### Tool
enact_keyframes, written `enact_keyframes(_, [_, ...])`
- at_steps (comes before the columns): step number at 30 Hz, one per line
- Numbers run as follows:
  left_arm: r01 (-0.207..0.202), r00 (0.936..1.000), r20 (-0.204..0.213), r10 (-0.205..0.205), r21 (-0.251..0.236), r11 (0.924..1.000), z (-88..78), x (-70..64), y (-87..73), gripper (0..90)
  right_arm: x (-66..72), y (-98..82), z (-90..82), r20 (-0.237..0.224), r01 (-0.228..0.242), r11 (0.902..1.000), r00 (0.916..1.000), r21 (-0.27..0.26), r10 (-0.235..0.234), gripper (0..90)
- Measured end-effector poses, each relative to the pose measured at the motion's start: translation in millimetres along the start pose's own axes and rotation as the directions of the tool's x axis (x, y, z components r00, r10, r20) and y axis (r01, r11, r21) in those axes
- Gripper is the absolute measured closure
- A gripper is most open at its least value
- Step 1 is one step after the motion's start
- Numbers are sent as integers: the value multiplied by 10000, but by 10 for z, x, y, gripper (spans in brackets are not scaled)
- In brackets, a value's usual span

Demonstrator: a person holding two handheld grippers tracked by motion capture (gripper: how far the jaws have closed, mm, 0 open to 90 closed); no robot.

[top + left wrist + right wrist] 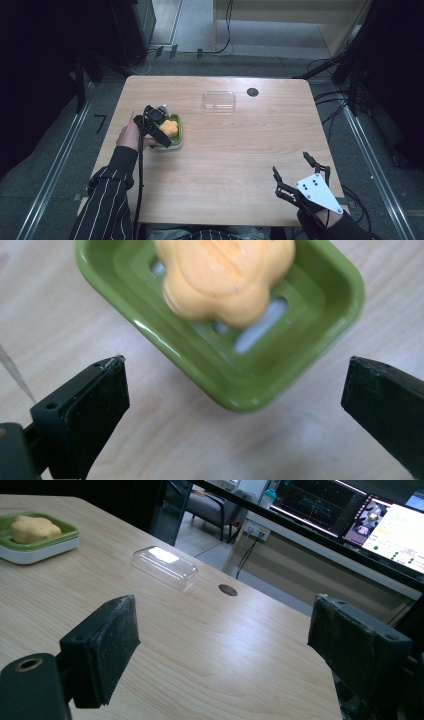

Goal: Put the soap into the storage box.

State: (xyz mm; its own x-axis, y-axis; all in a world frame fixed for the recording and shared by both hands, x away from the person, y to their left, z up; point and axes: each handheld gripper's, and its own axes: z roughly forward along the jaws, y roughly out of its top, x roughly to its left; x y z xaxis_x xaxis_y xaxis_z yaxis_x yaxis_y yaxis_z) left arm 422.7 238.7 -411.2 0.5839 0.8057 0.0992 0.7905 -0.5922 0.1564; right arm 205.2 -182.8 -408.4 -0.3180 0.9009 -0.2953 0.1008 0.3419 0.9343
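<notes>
While the right claw (295, 172) waits released near-right, the left claw (235, 390) hovers released, straddling the green soap dish (300, 340), seemingly for a grasp.

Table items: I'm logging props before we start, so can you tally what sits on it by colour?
Green: 1, soap dish
Orange: 1, flower-shaped soap in the dish
Clear: 1, plastic lid
Total: 3

soap (169, 128) in dish (177, 137) at table's left, lid (219, 100) behind
</notes>
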Motion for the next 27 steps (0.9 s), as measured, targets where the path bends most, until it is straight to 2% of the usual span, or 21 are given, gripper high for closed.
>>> enact_keyframes(13, [-52,10000,-21,53,184,9998,-119,-135,-222,0,-3,-2,-4,-12,-24,10000,10000,-23,24,134])
enact_keyframes(17, [-43,10000,18,42,240,9997,-108,-168,-295,0,-1,-1,-6,-19,-22,10000,10000,-22,22,134])
enact_keyframes(22, [-69,9999,82,64,605,9981,-56,-210,-382,0,0,-1,-7,-53,-34,10000,10000,-11,34,134])
enact_keyframes(27, [-75,9999,106,68,673,9977,-76,-262,-471,0,1,-1,-7,-45,-43,10000,10000,-24,42,134])
